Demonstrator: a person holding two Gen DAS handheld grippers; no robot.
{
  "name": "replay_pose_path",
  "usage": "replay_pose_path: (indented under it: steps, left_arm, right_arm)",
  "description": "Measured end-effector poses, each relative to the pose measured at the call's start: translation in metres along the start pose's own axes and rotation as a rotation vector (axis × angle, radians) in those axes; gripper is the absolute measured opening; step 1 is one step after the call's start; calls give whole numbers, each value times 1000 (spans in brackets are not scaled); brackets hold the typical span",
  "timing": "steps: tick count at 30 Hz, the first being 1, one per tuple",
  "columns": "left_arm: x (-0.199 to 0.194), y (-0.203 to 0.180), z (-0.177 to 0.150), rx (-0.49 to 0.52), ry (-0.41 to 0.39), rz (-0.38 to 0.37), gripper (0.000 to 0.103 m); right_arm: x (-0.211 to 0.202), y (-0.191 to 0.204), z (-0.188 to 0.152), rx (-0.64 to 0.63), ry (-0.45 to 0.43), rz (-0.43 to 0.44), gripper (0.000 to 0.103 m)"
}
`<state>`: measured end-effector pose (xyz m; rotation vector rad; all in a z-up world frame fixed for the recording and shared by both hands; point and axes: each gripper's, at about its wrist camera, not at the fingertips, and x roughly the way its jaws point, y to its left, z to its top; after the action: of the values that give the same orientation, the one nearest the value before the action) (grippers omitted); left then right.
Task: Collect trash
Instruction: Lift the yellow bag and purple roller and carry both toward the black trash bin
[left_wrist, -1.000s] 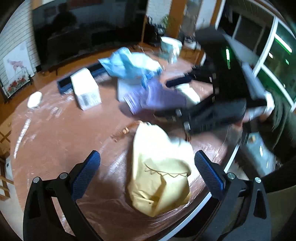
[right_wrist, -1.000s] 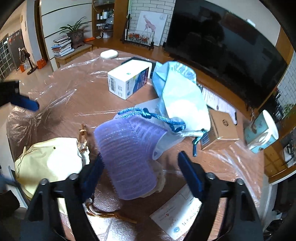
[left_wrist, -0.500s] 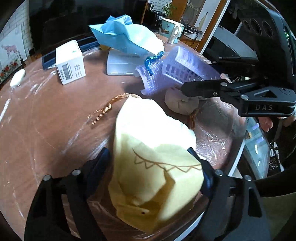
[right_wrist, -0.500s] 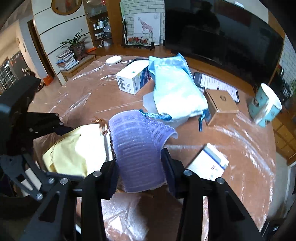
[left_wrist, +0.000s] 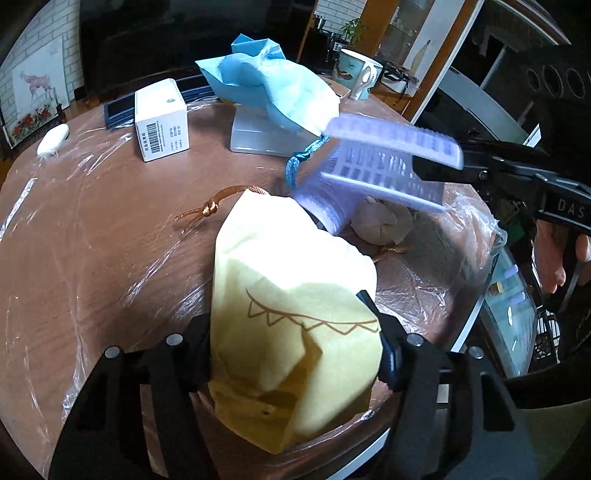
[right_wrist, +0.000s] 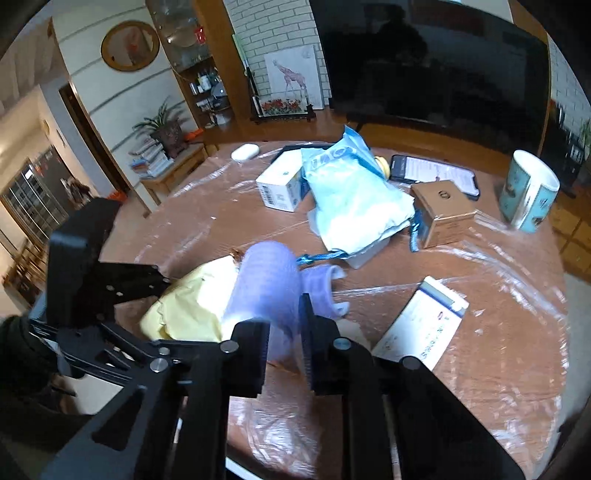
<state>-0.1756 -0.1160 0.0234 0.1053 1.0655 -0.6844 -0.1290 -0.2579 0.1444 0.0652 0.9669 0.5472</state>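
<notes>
My left gripper (left_wrist: 291, 343) is shut on a pale yellow drawstring pouch (left_wrist: 291, 314) at the near edge of the round brown table (left_wrist: 92, 240). The pouch also shows in the right wrist view (right_wrist: 192, 306). My right gripper (right_wrist: 282, 332) is shut on a purple plastic mesh roller (right_wrist: 266, 291) and holds it lifted above the table, just beyond the pouch. In the left wrist view the roller (left_wrist: 388, 166) hangs tilted over a crumpled beige wad (left_wrist: 380, 225).
A light blue drawstring bag (right_wrist: 351, 206), a white barcode box (right_wrist: 280, 184), a brown cardboard box (right_wrist: 443, 214), a phone (right_wrist: 432, 170), a mug (right_wrist: 528, 192) and a white leaflet (right_wrist: 421, 328) lie on the plastic-wrapped table.
Both grippers closed: the left on the yellow pouch, the right on the purple roller. The roller has since been lifted off the table and tilted.
</notes>
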Motion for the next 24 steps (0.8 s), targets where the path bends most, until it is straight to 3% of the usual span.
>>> replay_pose_path:
  steps: [3,7,9,12,14,15,17,18,24]
  left_arm:
    - [1,0,2,-8,1,1,67]
    - [4,-2,3,-6,3,1,67]
    - [5,-4,4,-1,6,2,67]
    - [6,-5,6,4,7,6,67]
    - [6,-5,6,0,6,4,67]
    - [7,-4,6,-3,5,3,67]
    - [7,-4,5,-8,3,2,67]
    - [7,-3,5,-9,2,2,67]
    - [6,1,3,-14,-4,1,67]
  right_arm:
    - [-1,1,1,4,-4,15,14]
    - [19,2,0,-20,40,-34,19]
    - [31,2,-1,-14,52,-33,38]
    - [44,6,1,-44,53,-91,49]
    - [48,8,3,-51,31,-97,49]
    - [51,8,5,-47,18,-99,45]
    - [53,8,9,-53,8,-105,19]
    - [52,9,11,-53,-6,-108,12]
    - [14,12,20,-14,-123,40,10]
